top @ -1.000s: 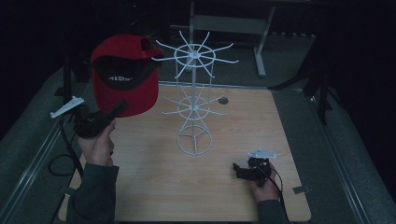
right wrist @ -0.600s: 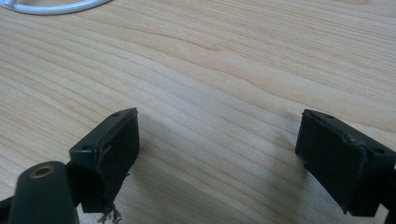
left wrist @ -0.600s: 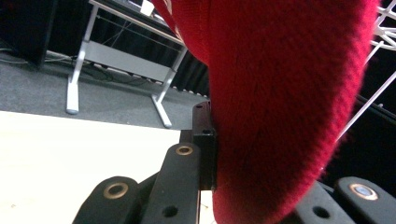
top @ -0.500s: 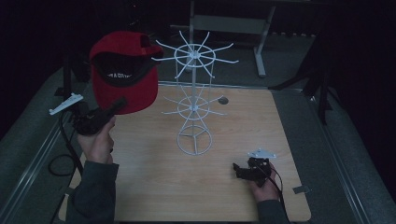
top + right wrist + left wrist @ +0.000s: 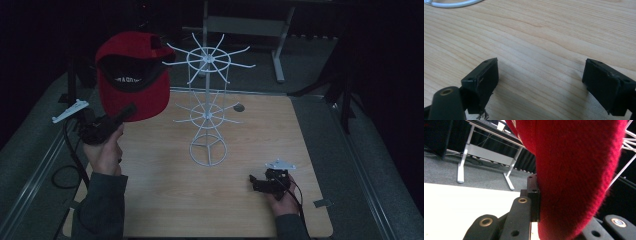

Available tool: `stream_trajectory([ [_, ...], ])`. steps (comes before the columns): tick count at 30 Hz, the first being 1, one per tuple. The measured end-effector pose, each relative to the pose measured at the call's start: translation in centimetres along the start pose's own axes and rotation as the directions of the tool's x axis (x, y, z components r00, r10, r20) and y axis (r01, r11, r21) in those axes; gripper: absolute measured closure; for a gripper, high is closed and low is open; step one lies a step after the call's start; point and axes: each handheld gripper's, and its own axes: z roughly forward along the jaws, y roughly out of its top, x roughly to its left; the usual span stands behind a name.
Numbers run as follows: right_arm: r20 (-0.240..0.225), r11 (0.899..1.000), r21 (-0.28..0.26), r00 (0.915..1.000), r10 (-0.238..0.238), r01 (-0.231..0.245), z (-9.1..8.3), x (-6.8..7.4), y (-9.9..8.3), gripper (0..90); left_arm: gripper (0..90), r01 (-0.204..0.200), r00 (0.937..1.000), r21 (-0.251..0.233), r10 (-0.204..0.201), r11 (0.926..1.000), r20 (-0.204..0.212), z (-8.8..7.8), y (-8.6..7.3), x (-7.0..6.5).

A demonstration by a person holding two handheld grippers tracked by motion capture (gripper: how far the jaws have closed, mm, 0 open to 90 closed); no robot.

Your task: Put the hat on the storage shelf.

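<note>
Left claw (image 5: 131,109) is clenched on the brim of the red cap (image 5: 131,75), holding it up in the air at the left, well above the bench (image 5: 165,200), crown end up and opening facing the camera. In the left gripper view the red fabric (image 5: 574,170) is pinched between the jaws. Gripping by the brim likely keeps the crown free to drop over an arm of the white wire rack (image 5: 207,107), which stands mid-bench just right of the cap. The cap looks level with the rack's top ring; whether it touches a prong is hard to tell in the dim high view.

Right claw (image 5: 256,183) is released, jaws wide apart with nothing between them, resting low over the bench near the front right, apparently parked out of the way; bare wood shows between its jaws (image 5: 541,62).

Versus a second ago: the cap sits slightly higher and more upright, closer to the rack top. The right hand has not moved.
</note>
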Motion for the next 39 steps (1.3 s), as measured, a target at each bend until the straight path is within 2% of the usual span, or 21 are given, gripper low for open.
stream_trajectory([
  [17, 0.0, 1.0, 0.0, 1.0, 0.0, 0.0, 0.0, 0.0, 0.0, 13.4, 84.8, -0.01, 0.9997, -0.029, 0.011, 0.9995, 0.021, 0.0, 1.1, -0.7],
  [39, 0.0, 1.0, 0.0, 1.0, 0.0, 0.0, 0.0, 0.0, 0.0, 13.4, 84.8, -0.028, 0.999, -0.042, 0.029, 0.9987, 0.035, 0.1, 1.8, -1.3],
])
